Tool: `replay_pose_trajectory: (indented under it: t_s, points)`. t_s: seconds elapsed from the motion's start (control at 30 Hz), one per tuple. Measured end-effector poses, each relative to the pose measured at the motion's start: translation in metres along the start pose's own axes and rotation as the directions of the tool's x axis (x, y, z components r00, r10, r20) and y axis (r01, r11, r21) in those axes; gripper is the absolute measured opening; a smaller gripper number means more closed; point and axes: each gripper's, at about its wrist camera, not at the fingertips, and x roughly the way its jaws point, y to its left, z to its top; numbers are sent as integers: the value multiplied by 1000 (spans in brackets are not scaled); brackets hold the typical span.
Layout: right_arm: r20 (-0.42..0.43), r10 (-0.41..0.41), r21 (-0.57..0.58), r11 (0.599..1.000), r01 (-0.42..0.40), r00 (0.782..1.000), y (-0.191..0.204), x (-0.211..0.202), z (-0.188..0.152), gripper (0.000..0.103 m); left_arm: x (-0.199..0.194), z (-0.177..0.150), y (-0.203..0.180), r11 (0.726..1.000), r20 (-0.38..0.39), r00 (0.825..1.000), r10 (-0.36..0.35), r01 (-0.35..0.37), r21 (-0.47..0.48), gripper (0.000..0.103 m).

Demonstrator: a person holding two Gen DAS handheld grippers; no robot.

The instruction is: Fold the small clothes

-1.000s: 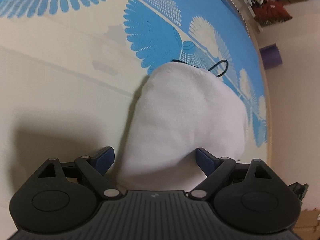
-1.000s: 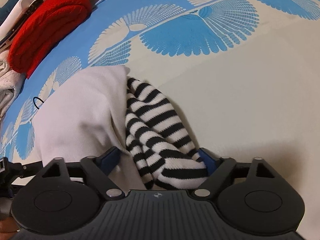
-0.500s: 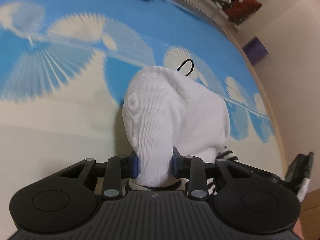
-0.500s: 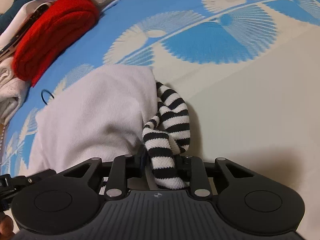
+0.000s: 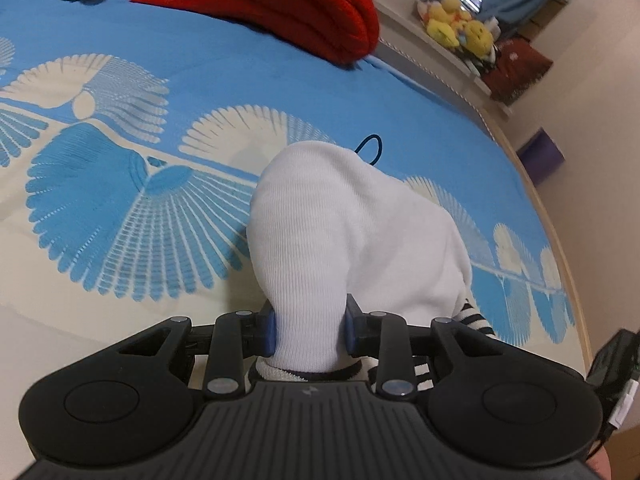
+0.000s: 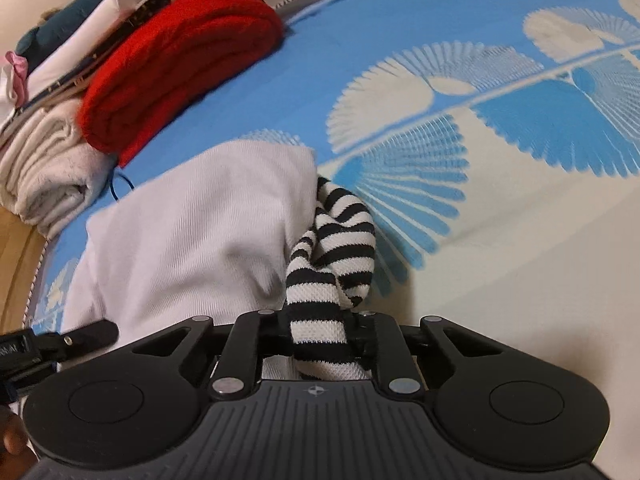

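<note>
A small white garment (image 5: 352, 232) with black-and-white striped sleeves lies on a blue and cream patterned bed cover (image 5: 120, 200). My left gripper (image 5: 309, 326) is shut on a bunched edge of the white cloth and holds it raised. My right gripper (image 6: 320, 336) is shut on the striped sleeve (image 6: 336, 240), which hangs up from the cover beside the white body (image 6: 192, 232). A striped cuff (image 5: 474, 316) peeks out at the right of the left wrist view.
A folded red knit (image 6: 176, 56) and a stack of folded cloths (image 6: 44, 152) lie at the far side of the bed. A thin black hair tie (image 5: 370, 148) lies behind the garment. The bed's wooden edge (image 5: 560, 240) runs at the right.
Both grippers went from open around the garment to shut on it. Both have lifted their hold and moved toward the far side of the bed, so the red knit comes into view.
</note>
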Motion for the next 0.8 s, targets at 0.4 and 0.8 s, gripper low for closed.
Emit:
replay_pose_trajectory:
  t_s: [0.4, 0.8]
  points:
    - [46, 14, -21, 1000, -13, 999, 15, 21, 17, 17, 11, 21, 13, 993, 30, 995, 90, -88, -80, 46]
    - [24, -104, 35, 994, 103, 994, -2, 14, 20, 21, -26, 21, 19, 992, 111, 989, 98, -88, -89, 62]
